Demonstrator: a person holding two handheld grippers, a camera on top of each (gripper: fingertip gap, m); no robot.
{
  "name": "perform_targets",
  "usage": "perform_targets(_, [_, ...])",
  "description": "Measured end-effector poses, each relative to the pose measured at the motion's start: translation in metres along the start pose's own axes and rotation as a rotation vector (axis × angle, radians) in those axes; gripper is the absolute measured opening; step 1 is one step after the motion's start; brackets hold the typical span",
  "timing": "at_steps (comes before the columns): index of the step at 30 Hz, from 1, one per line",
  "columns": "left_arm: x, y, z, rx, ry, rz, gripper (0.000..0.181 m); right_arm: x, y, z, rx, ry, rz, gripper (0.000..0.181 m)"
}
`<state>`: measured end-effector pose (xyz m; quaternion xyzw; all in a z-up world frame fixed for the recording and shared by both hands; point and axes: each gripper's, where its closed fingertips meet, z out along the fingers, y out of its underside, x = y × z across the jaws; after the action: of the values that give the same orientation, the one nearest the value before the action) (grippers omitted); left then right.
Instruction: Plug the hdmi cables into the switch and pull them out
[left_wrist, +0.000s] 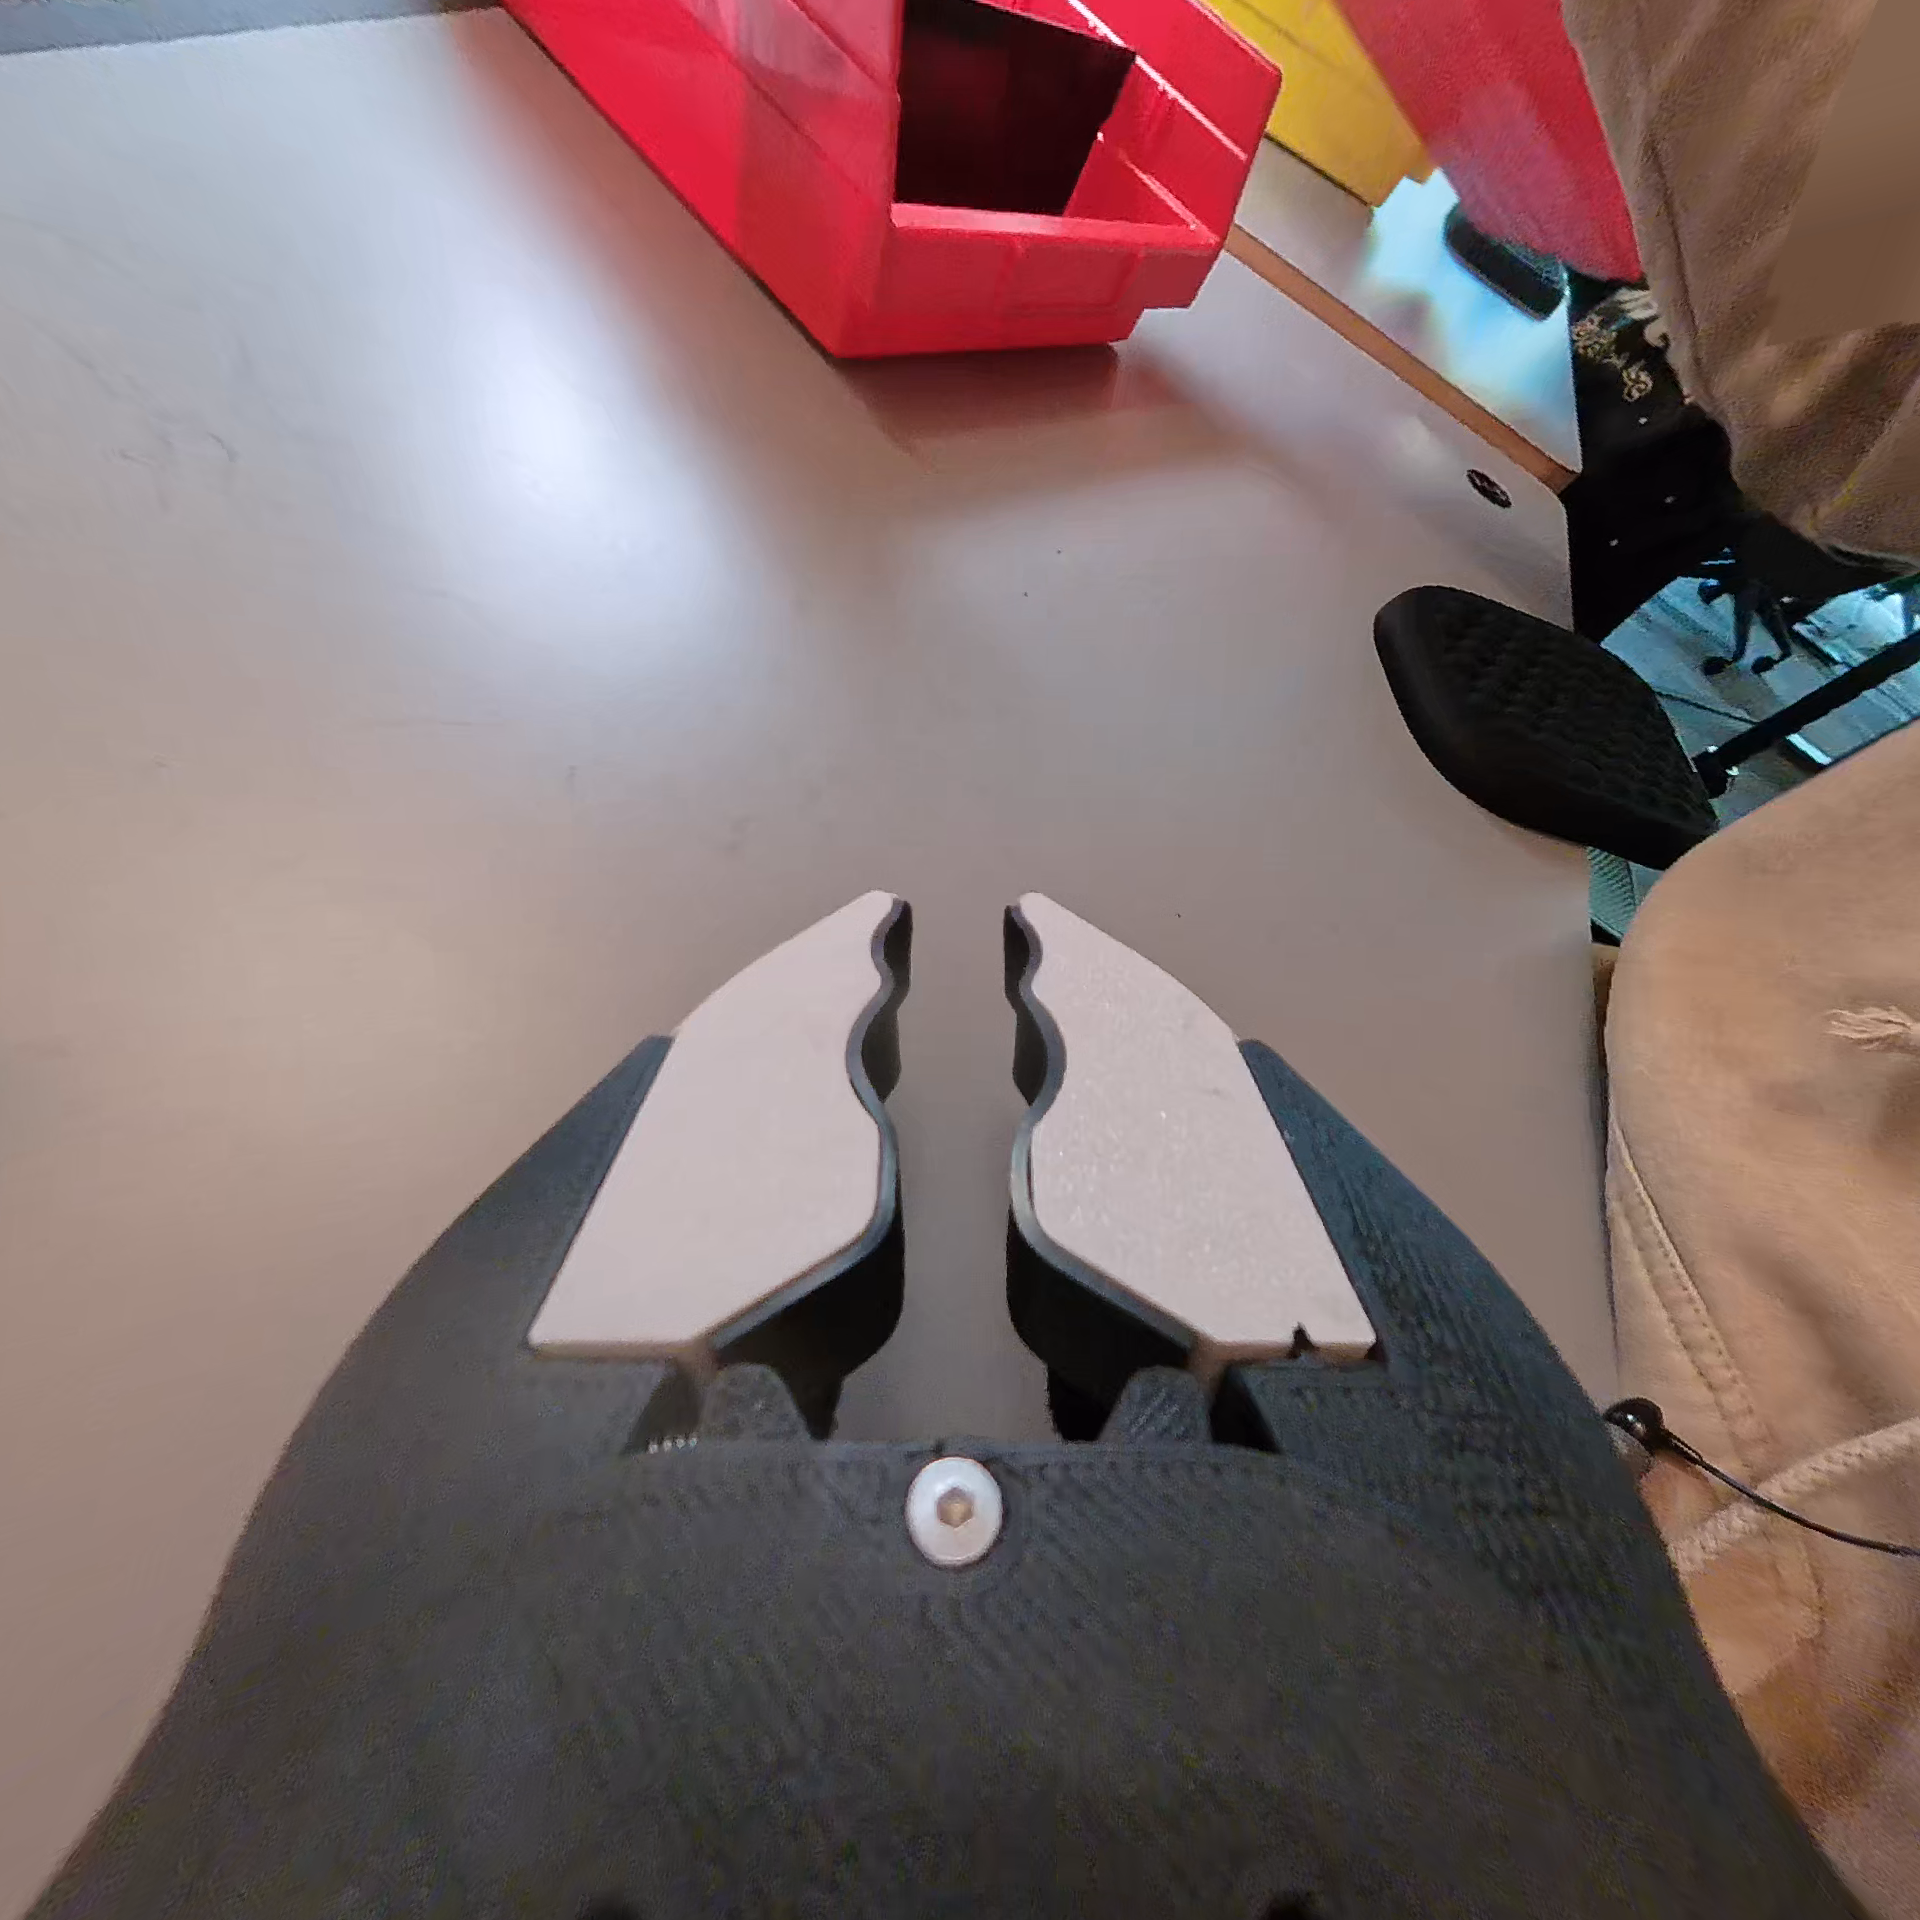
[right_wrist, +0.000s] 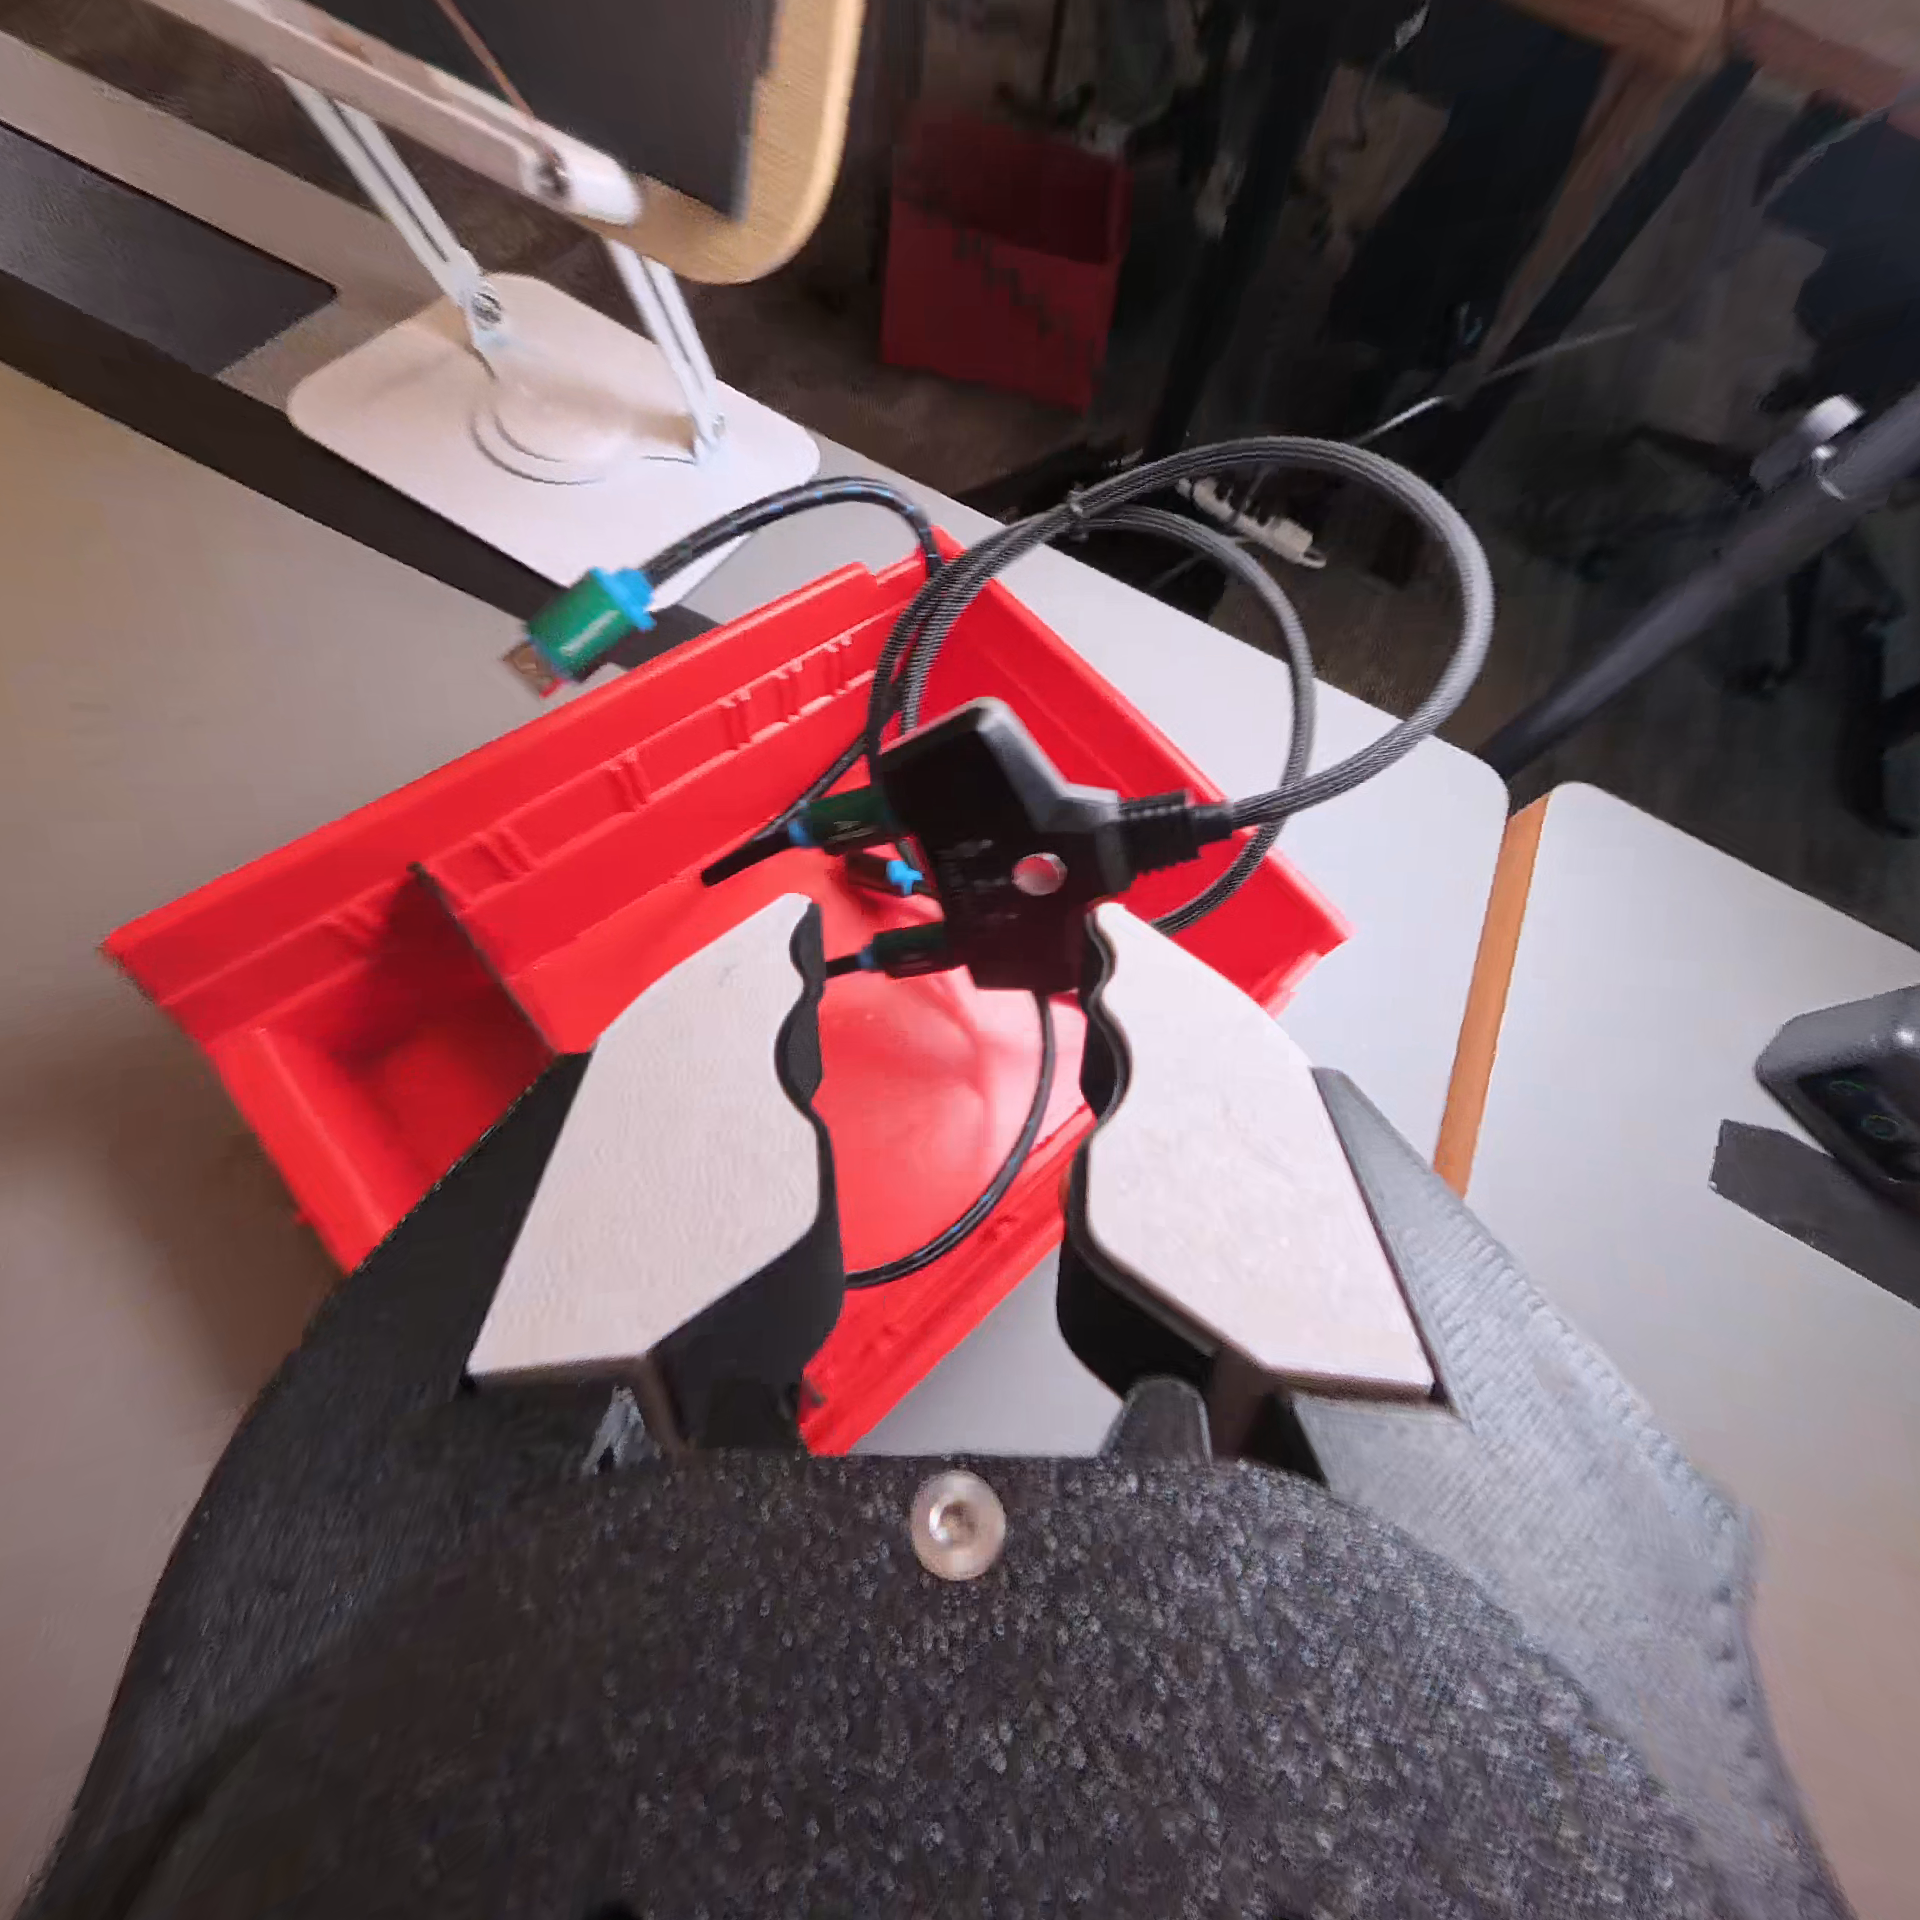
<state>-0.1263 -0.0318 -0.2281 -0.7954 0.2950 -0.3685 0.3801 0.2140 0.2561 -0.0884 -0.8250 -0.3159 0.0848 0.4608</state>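
In the right wrist view, my right gripper (right_wrist: 956, 920) is open over a red bin (right_wrist: 582, 862). A black HDMI switch (right_wrist: 987, 821) with a grey braided cable (right_wrist: 1455, 623) lies just beyond my fingertips, its lower corner close to the right fingertip (right_wrist: 1117, 940). Two green-and-blue HDMI plugs (right_wrist: 842, 821) sit against the switch's left side; I cannot tell how deep they are in. A third green plug (right_wrist: 587, 623) lies on the table outside the bin. My left gripper (left_wrist: 958, 914) hovers over the bare table (left_wrist: 416, 623), empty, with a narrow gap between the jaws.
A red bin (left_wrist: 935, 208) and a yellow bin (left_wrist: 1340, 114) stand at the far side in the left wrist view, with a black chair armrest (left_wrist: 1527, 717) and a person's beige clothing (left_wrist: 1766, 1143) at the right. A white lamp base (right_wrist: 551, 426) and a dark device (right_wrist: 1860, 1091) sit near the bin in the right wrist view. My right fingertips sit around 45 cm from my left ones. The black HDMI switch (right_wrist: 987, 821) is about 9 cm from my right fingertips and 50 cm from my left.
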Motion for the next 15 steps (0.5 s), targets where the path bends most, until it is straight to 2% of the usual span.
perform_targets(3, [-0.003,-0.006,-0.005,0.026,-0.027,0.003,0.018,-0.053,0.014,-0.027,0.045,-0.014,-0.023,0.051])
perform_targets(8, [-0.012,-0.014,-0.019,0.070,-0.106,0.010,0.020,-0.127,0.064,-0.064,0.084,-0.013,0.009,0.050])
perform_targets(12, [-0.033,-0.027,-0.048,0.128,-0.247,0.007,0.023,-0.165,0.104,-0.065,0.137,-0.108,0.149,0.049])
perform_targets(15, [-0.066,-0.040,-0.086,0.166,-0.460,0.004,0.026,-0.179,0.119,-0.056,0.186,-0.166,0.229,0.049])
